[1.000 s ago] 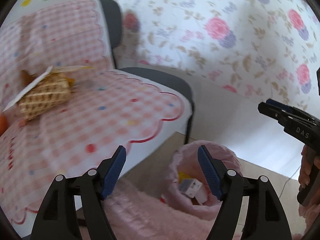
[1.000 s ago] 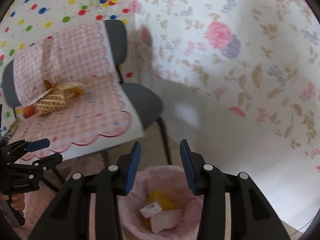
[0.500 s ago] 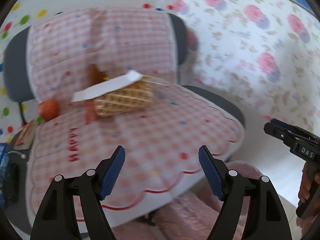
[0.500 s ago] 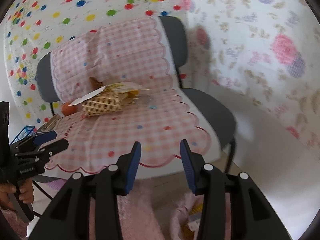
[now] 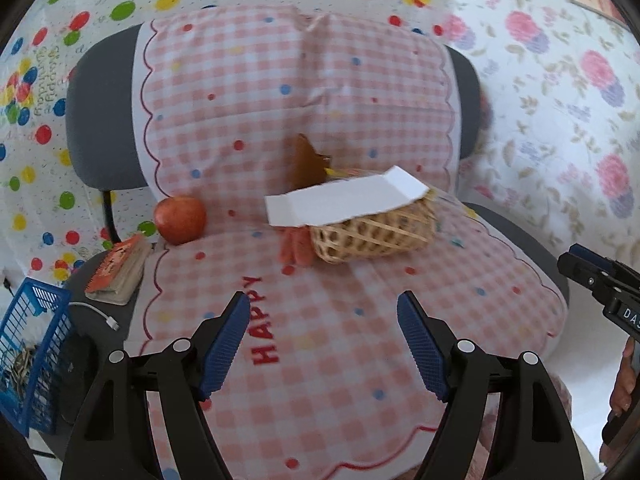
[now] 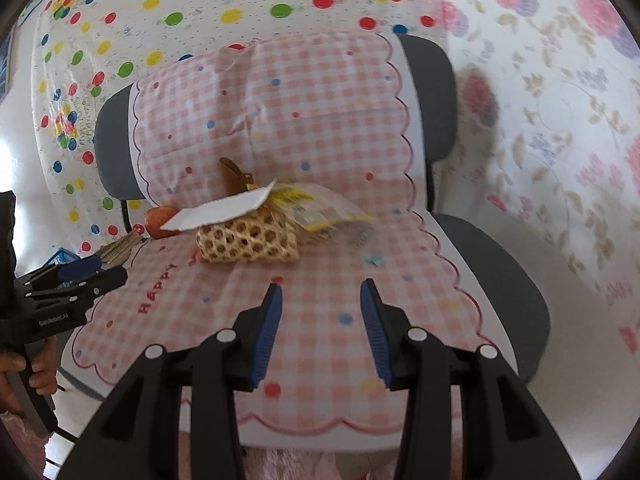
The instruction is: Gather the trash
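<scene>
A chair draped in a pink checked cloth (image 5: 360,320) carries a woven basket (image 5: 372,232) lying on its side, with a flattened white carton (image 5: 344,200) on top. A brown scrap (image 5: 306,160) stands behind it. A clear wrapper with yellow print (image 6: 316,204) lies by the basket (image 6: 248,238). My left gripper (image 5: 324,344) is open and empty above the seat's front. My right gripper (image 6: 322,328) is open and empty, short of the basket. Each gripper also shows at the edge of the other's view.
A red apple (image 5: 180,220) sits at the seat's back left, and a small book (image 5: 120,268) lies beside it. A blue wire basket (image 5: 28,356) and a white cable (image 5: 100,314) are at the far left. Patterned sheets cover the walls behind.
Both grippers have swung up and left, from the pink bin on the floor to the chair seat. The bin has left both views. Both stay open and empty.
</scene>
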